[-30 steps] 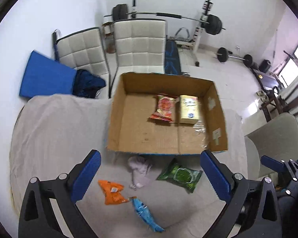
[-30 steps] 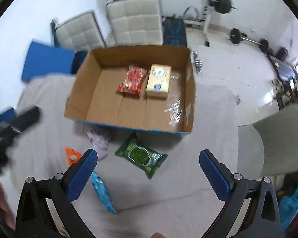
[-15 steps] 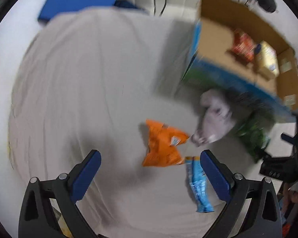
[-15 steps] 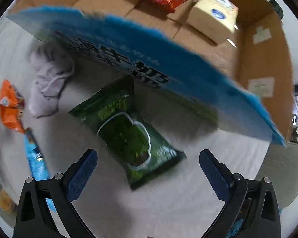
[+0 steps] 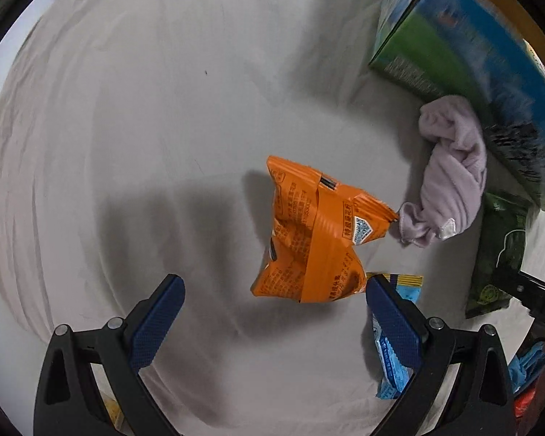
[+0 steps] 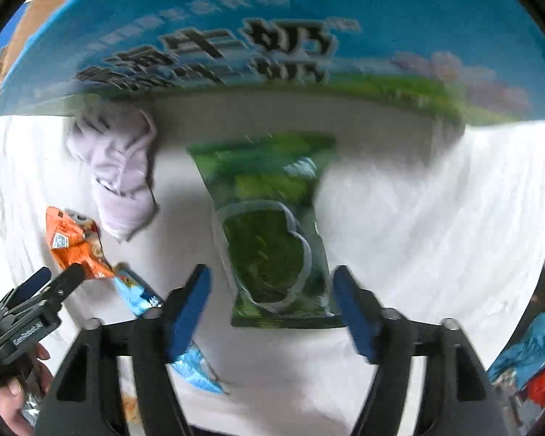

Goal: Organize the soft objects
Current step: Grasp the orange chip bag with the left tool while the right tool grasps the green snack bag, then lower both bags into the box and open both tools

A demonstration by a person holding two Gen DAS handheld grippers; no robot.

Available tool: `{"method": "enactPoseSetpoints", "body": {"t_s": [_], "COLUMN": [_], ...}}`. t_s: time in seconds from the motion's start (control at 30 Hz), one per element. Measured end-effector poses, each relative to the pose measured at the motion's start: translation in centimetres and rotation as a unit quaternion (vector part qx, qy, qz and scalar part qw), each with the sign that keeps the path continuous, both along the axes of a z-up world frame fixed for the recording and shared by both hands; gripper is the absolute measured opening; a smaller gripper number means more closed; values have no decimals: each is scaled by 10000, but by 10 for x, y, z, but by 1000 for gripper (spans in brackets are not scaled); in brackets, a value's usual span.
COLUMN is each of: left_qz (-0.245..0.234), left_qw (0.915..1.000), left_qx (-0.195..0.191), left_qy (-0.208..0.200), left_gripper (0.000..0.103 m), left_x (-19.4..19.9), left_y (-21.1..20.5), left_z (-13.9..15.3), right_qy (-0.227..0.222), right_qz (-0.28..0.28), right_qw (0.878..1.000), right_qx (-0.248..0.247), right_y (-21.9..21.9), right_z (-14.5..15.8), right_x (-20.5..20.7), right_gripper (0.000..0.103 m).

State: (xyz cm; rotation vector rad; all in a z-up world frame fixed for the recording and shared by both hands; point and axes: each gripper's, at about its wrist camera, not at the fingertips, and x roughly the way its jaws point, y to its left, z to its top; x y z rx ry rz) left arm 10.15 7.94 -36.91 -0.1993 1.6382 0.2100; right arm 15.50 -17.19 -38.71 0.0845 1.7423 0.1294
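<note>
Both grippers pointed down over the cloth-covered table (image 5: 163, 116). The right gripper (image 6: 270, 290) was closing with the green packet (image 6: 269, 225) between its pads; the blur made contact hard to judge, looked like a gap though. The left gripper (image 5: 272, 305) stood wide just over the orange packet (image 5: 309, 232). A purple sock (image 5: 450, 181) lay against the box (image 5: 472, 58), a blue packet (image 5: 392, 348) nearer.
</note>
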Motion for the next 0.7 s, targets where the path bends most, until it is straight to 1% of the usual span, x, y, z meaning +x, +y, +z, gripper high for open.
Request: {"method": "enactPoseSetpoints", "body": {"t_s": [0.03,0.07,0.13,0.17,0.2,0.27,0.3,0.33,0.37,0.4,0.47,0.5,0.57,0.63,0.7], "left_qz": [3,-12,-42,-68,-107,-185,-215,-237,-276,-315,-340,-327,-289,-252,-239], "left_qw": [10000,10000,9999,9999,9997,9996,9993,9992,9991,9992,9992,9993,9994,9995,9995], "left_qx": [-26,-61,-89,-122,-185,-204,-271,-306,-287,-224,-208,-205,-194,-148,-93], "left_qy": [19,25,71,79,71,111,110,118,135,120,36,4,-47,-110,-194], "left_gripper": [102,102,102,101,98,79,74,64,59,58,54,53,51,51,51], "left_x": [0,0,1,1,1,1,1,1,-1,-3,-7,-10,-20,-28,-40], "left_y": [-1,-1,-3,-5,-6,-9,-12,-14,-17,-20,-23,-24,-25,-26,-32], "left_z": [-4,-7,-13,-15,-18,-22,-23,-25,-25,-25,-21,-19,-14,-6,6], "right_qy": [-150,-176,-92,-83,-107,-8,75,66,45,39,16,19,24,-23,-75], "right_qz": [18,25,-43,-64,-56,-68,-123,-190,-223,-208,-249,-262,-330,-382,-450], "right_qw": [9998,9995,9998,9996,9991,9994,9993,9991,9991,9990,9989,9989,9989,9989,9988], "right_qx": [-135,-250,-196,-276,-409,-350,-351,-361,-371,-402,-406,-392,-318,-276,-164], "right_y": [1,3,3,4,5,5,4,3,1,1,2,1,1,0,-4], "right_z": [1,-2,-11,-14,-16,-21,-23,-22,-21,-20,-17,-17,-12,-11,-1], "right_x": [1,1,2,2,1,-5,-8,-10,-14,-15,-20,-23,-23,-42,-52], "right_gripper": [81,81,81,80,73,57,56,55,52,49,46,44,43,42,41]}}
